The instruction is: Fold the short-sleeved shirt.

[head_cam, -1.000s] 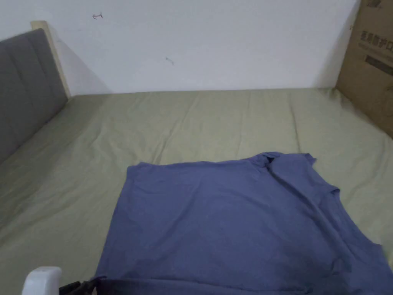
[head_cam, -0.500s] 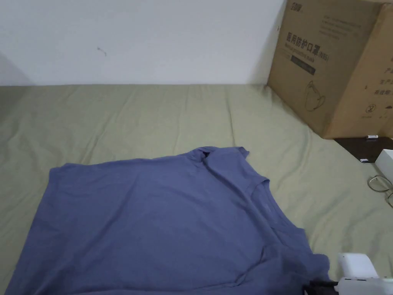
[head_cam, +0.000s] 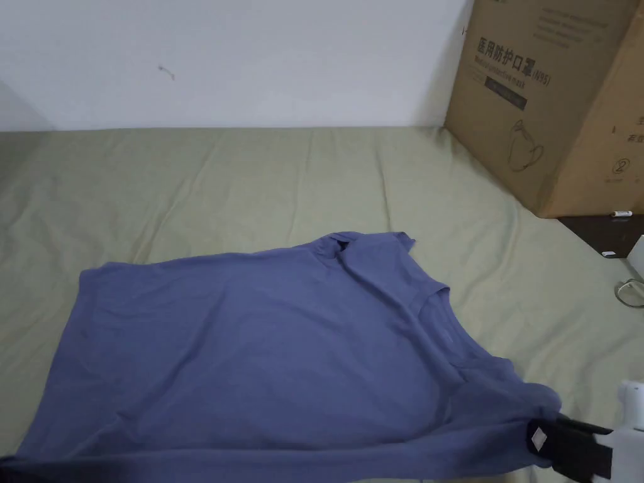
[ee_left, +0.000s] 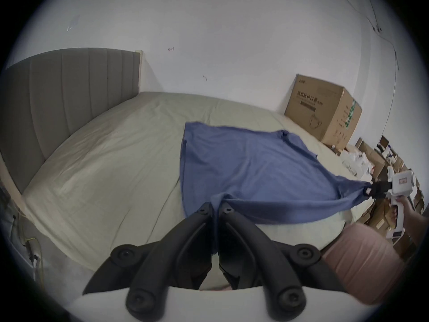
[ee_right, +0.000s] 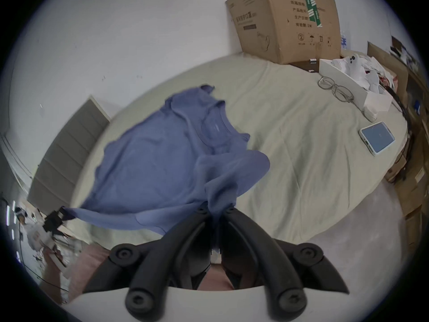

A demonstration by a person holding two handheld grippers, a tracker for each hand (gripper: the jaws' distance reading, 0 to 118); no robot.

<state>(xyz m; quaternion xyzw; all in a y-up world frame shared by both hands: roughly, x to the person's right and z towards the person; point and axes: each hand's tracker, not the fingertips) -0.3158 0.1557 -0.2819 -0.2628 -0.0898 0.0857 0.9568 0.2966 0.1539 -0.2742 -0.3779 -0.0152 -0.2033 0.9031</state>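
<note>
A blue short-sleeved shirt [head_cam: 264, 346] lies spread on the green bed sheet [head_cam: 251, 182], its neck opening toward the right. Its near edge is lifted off the bed and stretched between both grippers. My right gripper [head_cam: 542, 438] is shut on the near right corner of the shirt, low at the right of the head view. In the right gripper view the blue cloth [ee_right: 162, 159] bunches between the closed jaws of that gripper [ee_right: 217, 207]. My left gripper [ee_left: 216, 207] is shut on the near left corner of the shirt [ee_left: 255, 169].
A large cardboard box [head_cam: 553, 100] stands at the bed's far right corner. Glasses [ee_right: 336, 92], a white box [ee_right: 352, 90] and a phone [ee_right: 377, 138] lie on the bed's right side. A grey headboard [ee_left: 60, 108] bounds the left end.
The head camera has swung right, from the headboard toward the cardboard box. The shirt's near right corner has risen off the bed in the right gripper, and the near edge is now stretched.
</note>
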